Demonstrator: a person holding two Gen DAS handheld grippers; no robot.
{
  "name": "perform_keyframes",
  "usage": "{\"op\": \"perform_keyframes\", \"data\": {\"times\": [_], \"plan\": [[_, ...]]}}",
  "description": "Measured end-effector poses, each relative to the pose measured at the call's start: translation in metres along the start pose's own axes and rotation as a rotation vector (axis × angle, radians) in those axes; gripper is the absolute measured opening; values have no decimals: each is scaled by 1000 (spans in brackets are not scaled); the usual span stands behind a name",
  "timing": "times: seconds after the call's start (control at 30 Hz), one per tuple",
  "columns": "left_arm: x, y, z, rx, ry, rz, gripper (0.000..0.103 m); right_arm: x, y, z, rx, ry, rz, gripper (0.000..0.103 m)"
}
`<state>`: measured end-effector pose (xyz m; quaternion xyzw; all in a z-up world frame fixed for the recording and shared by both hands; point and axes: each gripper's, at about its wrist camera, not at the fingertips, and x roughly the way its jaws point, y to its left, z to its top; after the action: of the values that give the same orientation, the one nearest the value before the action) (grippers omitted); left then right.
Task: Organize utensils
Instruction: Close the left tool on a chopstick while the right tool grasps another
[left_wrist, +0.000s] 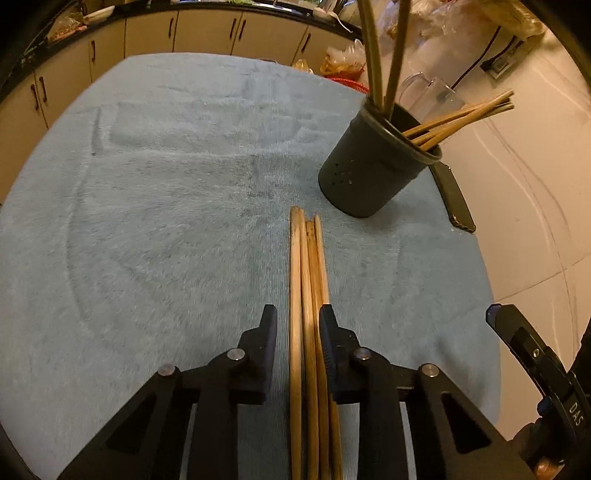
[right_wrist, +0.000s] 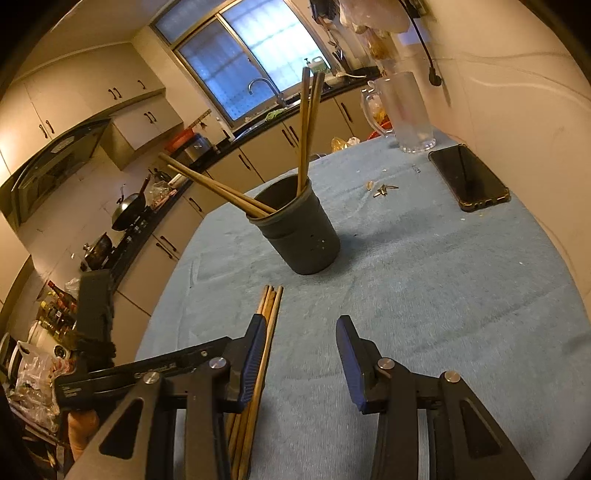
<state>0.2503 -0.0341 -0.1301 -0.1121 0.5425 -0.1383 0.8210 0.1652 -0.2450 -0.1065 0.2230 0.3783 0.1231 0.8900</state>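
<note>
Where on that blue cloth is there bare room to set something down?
The wide stretch of blue cloth left of the loose chopsticks and dark holder is bare. It is crowded at the far corner: phone, clear pitcher and small bits.

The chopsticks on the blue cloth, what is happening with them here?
A person with a gripper in each hand is tidying. The left gripper straddles a bundle of chopsticks lying on the blue cloth, not clearly clamped. The right gripper is open beside it, empty. More chopsticks stand in the dark cup.
</note>
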Motion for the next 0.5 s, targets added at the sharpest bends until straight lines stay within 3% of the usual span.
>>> {"op": "perform_keyframes", "data": {"times": [0.27,0.5], "plan": [[26,-2,21,21,49,53,23,19,0,8,1,16,-1,42],[36,-1,31,19,60,43,21,32,3,14,-11,38,-6,42]]}}
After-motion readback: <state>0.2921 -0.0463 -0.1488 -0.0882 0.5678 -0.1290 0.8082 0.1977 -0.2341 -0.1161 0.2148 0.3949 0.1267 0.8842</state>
